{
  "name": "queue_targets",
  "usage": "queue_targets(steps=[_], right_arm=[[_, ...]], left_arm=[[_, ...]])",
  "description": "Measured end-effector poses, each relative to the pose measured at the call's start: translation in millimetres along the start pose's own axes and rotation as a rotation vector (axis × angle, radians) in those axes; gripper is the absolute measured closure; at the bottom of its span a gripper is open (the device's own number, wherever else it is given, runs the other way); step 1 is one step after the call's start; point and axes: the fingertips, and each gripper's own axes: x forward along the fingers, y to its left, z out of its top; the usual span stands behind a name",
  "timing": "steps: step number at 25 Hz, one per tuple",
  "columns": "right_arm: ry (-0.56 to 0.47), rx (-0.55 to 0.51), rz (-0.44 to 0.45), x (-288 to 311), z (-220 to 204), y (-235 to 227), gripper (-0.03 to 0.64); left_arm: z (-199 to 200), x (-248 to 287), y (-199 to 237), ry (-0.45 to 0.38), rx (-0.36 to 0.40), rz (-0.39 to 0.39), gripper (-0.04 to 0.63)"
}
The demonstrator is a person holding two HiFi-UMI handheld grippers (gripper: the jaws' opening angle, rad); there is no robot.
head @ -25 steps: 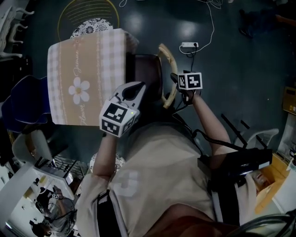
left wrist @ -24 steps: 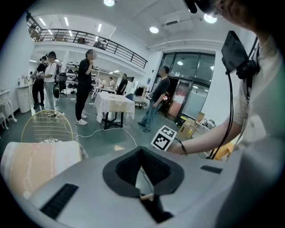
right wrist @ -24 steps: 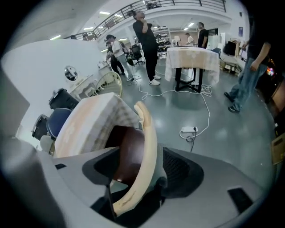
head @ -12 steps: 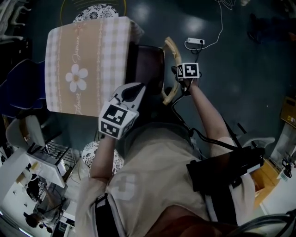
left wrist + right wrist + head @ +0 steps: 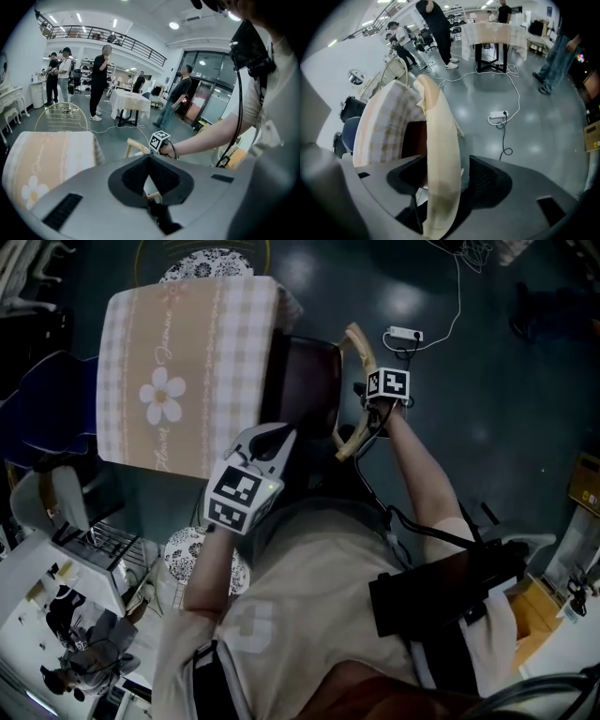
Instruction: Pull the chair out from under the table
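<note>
- The left gripper [image 5: 150, 161] is nearest, just off the near corner of the table [image 5: 202, 352], on the side where the chair [image 5: 305, 381] stands. Its jaws are pressed together pad to pad, with nothing between them and nothing touched.
- The right gripper [image 5: 447, 177] is farther out on that same side of the table and points steeply down. Its jaws stand apart astride the chair's curved, pale wooden back rail [image 5: 437, 136]. A dark gap shows between the rail and the right-hand pad [image 5: 483, 179], so the rail is not clamped. I cannot tell whether the other pad touches it.
- The chair's dark seat sits partly tucked under the table's edge, and the back rail is on the side away from the table.
- The table wears a checked cloth [image 5: 159, 395] with a daisy on it.
- A white power strip [image 5: 405, 334] lies on the floor beyond the chair, well clear of the table.
</note>
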Motion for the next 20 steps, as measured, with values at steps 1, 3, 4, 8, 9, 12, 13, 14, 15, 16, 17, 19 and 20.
queue_targets(steps=[1,3,4,8,9,12,13,14,15,16,17,19,20], right_arm=[[0.007,0.023,0.012,3.0,-0.4,1.6,0.324],[0.023,0.051,0.034,9.1,-0.9,6.5,0.325],[0.034,0.054,0.043,12.3,-1.7,9.4,0.325],[0.082,0.047,0.061,23.7,-11.4,14.1,0.333],[0.094,0.048,0.058,26.7,-15.0,13.3,0.334],[0.111,0.046,0.024,33.8,-21.1,7.8,0.407],[0.106,0.043,0.011,34.5,-20.7,5.7,0.444],[0.099,0.042,0.003,34.6,-19.7,4.3,0.453],[0.091,0.041,-0.001,34.4,-18.5,3.7,0.453],[0.084,0.041,-0.006,34.4,-17.2,3.4,0.453],[0.077,0.041,-0.013,34.5,-15.9,3.2,0.453],[0.065,0.041,-0.034,34.5,-14.2,2.0,0.451],[0.060,0.042,-0.041,34.1,-14.0,1.2,0.453]], left_arm=[[1.7,-0.6,1.3,-0.003,-0.004,0.006,0.588],[-0.3,-1.7,3.0,0.001,-0.005,0.011,0.588],[-2.6,-2.1,3.8,0.006,-0.005,0.012,0.588],[-4.9,-3.5,9.6,0.015,-0.009,0.026,0.588],[-5.0,-4.5,11.7,0.015,-0.011,0.030,0.588],[-4.9,-9.3,18.4,0.012,-0.023,0.048,0.588],[-5.1,-10.9,20.4,0.009,-0.028,0.056,0.588],[-5.8,-12.4,22.3,0.008,-0.033,0.064,0.588],[-7.0,-13.5,24.2,0.009,-0.039,0.072,0.588],[-8.9,-14.4,26.3,0.012,-0.043,0.081,0.589],[-10.9,-14.9,28.6,0.017,-0.047,0.089,0.588],[-13.6,-15.3,31.2,0.023,-0.053,0.100,0.588],[-13.7,-15.3,31.1,0.023,-0.056,0.101,0.588]])
